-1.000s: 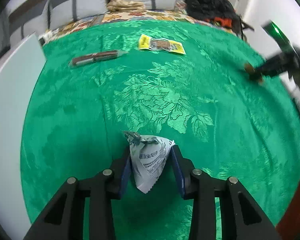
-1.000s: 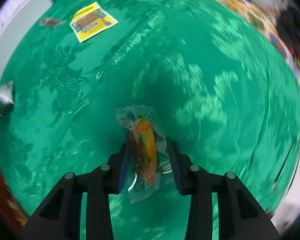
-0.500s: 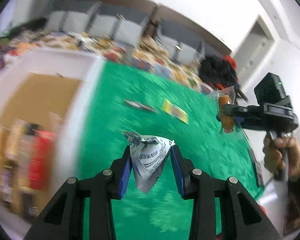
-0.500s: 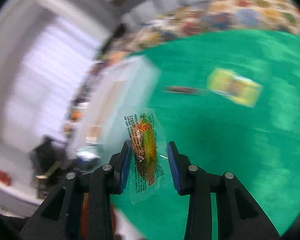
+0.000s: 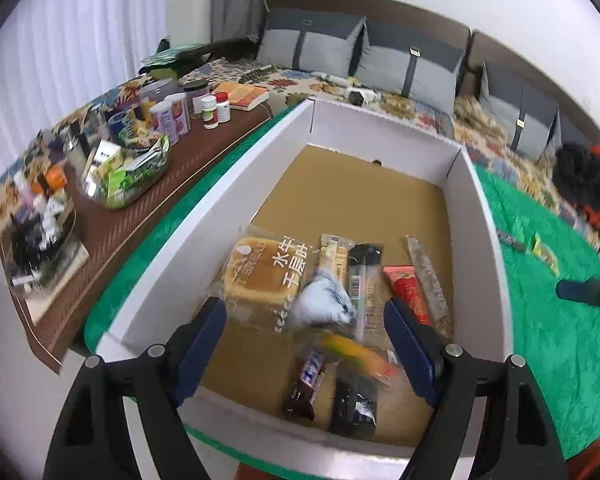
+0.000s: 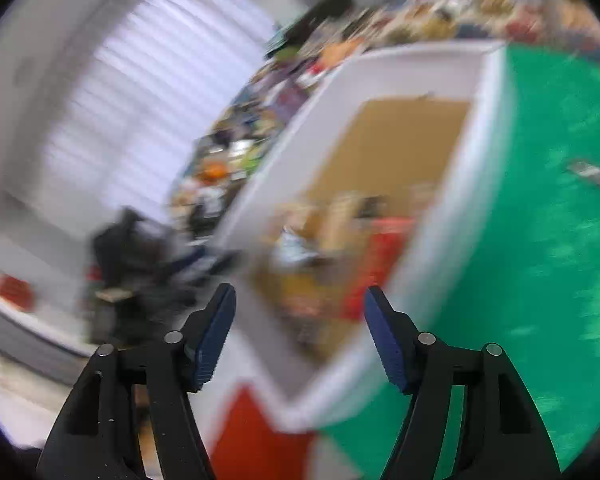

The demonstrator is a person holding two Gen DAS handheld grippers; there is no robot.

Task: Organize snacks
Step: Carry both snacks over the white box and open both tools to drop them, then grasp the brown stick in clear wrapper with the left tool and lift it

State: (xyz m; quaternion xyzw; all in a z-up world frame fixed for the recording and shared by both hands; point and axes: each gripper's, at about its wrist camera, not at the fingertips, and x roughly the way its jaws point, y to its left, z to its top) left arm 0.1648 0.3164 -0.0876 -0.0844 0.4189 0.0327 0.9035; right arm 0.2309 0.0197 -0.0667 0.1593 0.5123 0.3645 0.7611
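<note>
A white cardboard box (image 5: 496, 264) stands on the green cloth and holds several snacks: a bread loaf pack (image 5: 264, 272), the white triangular packet (image 5: 324, 300), the orange-yellow sausage snack (image 5: 356, 354), a red tube (image 5: 406, 290) and dark bars (image 5: 304, 388). My left gripper (image 5: 306, 344) is open and empty above the box's near end. My right gripper (image 6: 298, 334) is open and empty, over the box's near corner (image 6: 440, 240) in a blurred view; its tip (image 5: 580, 290) shows at the right of the left wrist view.
A brown side table (image 5: 112, 232) left of the box carries bottles, jars and a bowl of packets. On the green cloth (image 5: 548, 340) to the right lie a dark bar (image 5: 510, 238) and a yellow packet (image 5: 544, 252). A sofa with grey cushions stands behind.
Both grippers have swung from the green cloth to the box and opened. The white triangular packet and the sausage snack have left the jaws and now lie in the box.
</note>
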